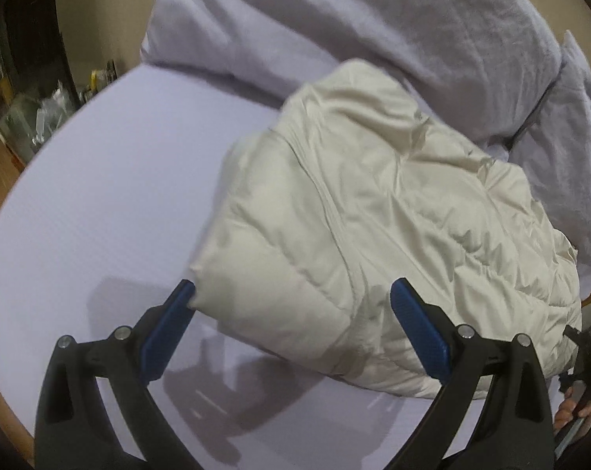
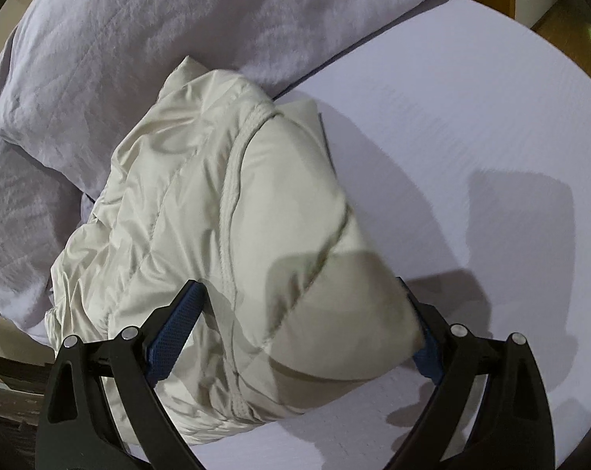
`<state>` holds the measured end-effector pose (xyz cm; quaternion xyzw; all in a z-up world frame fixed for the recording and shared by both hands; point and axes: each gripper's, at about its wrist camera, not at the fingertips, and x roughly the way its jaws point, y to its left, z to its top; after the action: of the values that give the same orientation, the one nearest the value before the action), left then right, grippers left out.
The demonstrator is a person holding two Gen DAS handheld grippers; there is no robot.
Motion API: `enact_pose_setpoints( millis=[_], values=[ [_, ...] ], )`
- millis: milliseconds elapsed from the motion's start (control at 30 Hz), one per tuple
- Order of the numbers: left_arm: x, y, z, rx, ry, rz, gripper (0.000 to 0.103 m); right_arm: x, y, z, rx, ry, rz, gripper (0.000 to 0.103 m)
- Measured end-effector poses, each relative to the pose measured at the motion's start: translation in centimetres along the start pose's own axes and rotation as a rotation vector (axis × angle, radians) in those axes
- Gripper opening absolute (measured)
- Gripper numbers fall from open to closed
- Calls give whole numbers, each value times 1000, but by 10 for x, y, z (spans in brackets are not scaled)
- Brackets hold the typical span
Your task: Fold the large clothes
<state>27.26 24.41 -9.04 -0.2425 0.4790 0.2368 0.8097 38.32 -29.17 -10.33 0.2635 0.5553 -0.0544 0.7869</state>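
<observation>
Bare bed sheet (image 1: 100, 196) is lying open to my left gripper's (image 1: 291, 329) outer side, free to pass. Folded cream jacket (image 1: 373, 196) is bulking between both open grippers. Rumpled duvet (image 2: 139, 39) is blocking beyond it. Right gripper (image 2: 299, 321) is finding clear sheet on its outer side.

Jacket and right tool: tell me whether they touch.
Touching. The right wrist view shows the open right tool straddling the jacket, whose padded corner presses against one blue pad.
</observation>
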Motion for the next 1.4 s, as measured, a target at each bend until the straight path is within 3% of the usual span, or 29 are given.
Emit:
enact_pose_setpoints(
  millis=[133, 300, 367, 567, 767, 1033, 1200, 1300, 1400],
  values=[
    [11, -2, 1, -41, -13, 38, 94, -4, 0, -5, 30, -14, 37, 77],
    [14, 11, 3, -120, -45, 22, 65, -14, 6, -13, -4, -49, 45, 46],
    [9, 13, 1, -128, -66, 8, 52, -19, 8, -15, -14, -50, 64, 39],
    [-15, 15, -1, -90, -119, -25, 31, -37, 13, -28, -57, -54, 79, 32],
    [-44, 38, -16, -71, -152, -21, 29, -57, 11, -62, -113, -21, 111, 31],
    [-86, 94, -77, -96, -151, -7, 29, -89, -11, -129, -170, 23, 153, 31],
    [-104, 114, -107, -105, -153, 0, 30, -100, -14, -150, -219, 20, 139, 32],
    [-106, 118, -118, -112, -148, 15, 36, -105, -14, -151, -237, 8, 108, 39],
    [-110, 124, -123, -139, -150, 34, 50, -112, -6, -148, -254, -16, 54, 52]
  ],
)
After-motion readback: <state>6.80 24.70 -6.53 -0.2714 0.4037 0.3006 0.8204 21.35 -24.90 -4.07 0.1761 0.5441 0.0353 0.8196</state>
